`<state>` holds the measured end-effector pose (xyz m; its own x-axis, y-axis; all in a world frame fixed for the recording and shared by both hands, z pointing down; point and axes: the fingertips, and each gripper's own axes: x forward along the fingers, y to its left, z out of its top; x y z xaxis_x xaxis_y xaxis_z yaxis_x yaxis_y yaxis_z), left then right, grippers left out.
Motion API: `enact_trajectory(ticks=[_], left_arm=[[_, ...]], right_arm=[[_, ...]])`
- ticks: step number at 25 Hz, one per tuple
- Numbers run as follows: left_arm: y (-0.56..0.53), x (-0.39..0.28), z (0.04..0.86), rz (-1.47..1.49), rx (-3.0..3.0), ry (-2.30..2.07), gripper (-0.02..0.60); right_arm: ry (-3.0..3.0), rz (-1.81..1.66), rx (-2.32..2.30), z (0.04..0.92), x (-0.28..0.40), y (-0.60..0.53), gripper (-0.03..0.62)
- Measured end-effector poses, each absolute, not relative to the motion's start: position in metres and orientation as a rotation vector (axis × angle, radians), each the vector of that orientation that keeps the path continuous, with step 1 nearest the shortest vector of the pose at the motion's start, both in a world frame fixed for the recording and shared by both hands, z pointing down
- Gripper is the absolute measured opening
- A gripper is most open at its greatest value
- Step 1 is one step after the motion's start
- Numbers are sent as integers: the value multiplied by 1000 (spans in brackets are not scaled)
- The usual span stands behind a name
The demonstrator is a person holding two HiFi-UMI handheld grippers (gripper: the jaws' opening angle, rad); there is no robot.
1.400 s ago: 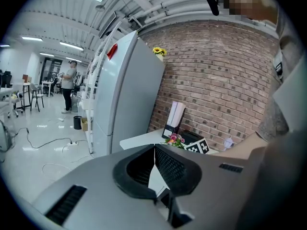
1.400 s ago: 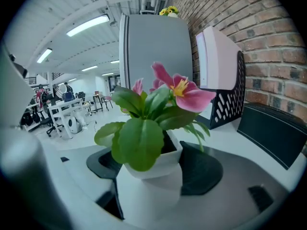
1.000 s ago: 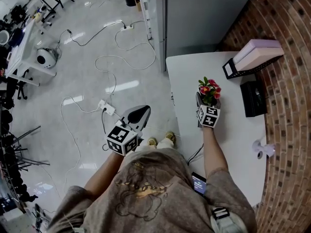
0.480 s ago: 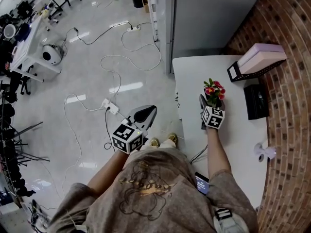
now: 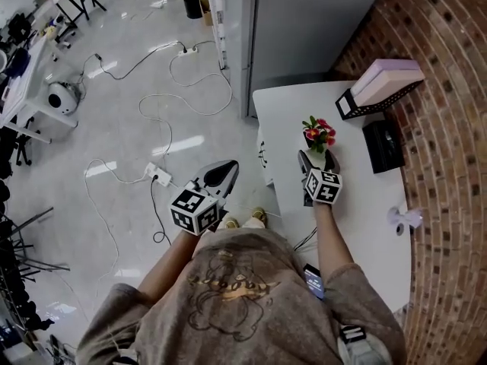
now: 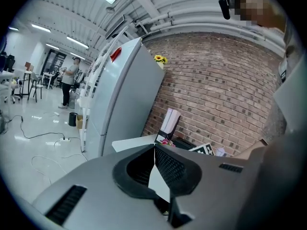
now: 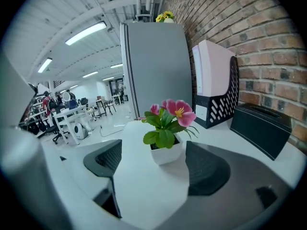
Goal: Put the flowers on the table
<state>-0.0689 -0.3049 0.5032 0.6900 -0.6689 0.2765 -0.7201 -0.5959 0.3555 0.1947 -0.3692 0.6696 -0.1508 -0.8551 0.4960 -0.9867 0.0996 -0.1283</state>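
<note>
- Currently, left gripper [image 6: 154,148] is nearest the body, off the table's edge over the floor. Jaws pressed together w/ nothing in them.
- right gripper [image 5: 316,160] is low over the table [image 5: 365,196], jaws spread wide. Not pinching anything.
- flowers [image 7: 168,121] stand upright in a small white pot [image 7: 166,153], on the table betw. the spread jaws. Neither pad seems to touch it; the right-hand pad is closer.
- Handling (my read): prob. light. The pot looks stiff and smooth, so it may slip under a weak pinch. Leaves & petals are soft and crushable. A bushy top on a small base means it could tip if bumped.
- Best hold: across the pot's side walls, below the leaves. Never by the blooms.
- Task looks about done. Pulling straight back should avoid nudging the pot.
- Small white object [image 5: 402,220] at the table's brick-side edge; can't tell what it is.
- Black box [image 7: 261,126] is further on towards the wall, apart from the pot.
- Behind that, a black file holder [image 7: 218,104] w/ pink folders [image 7: 211,66].
- Farthest: grey cabinet [image 7: 153,66] w/ yellow blooms [image 7: 164,17] on top, and the brick wall [image 7: 268,42].
- Nothing stands in the way betw. pot and gripper.
</note>
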Motion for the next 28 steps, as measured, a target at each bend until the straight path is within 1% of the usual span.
enact_trajectory(ticks=[11,19,28], left_arm=[[-304,-39,506,154,2534,-927,23],[-308,-5,503,160,2578,-815,23],[-305,32,496,190,2650,-685,23]], right_arm=[[-2150,631,1884,610,193,-332,410],[-2191,635,1972,560,205,-296,396],[-2153,601,2074,533,223,-238,380]])
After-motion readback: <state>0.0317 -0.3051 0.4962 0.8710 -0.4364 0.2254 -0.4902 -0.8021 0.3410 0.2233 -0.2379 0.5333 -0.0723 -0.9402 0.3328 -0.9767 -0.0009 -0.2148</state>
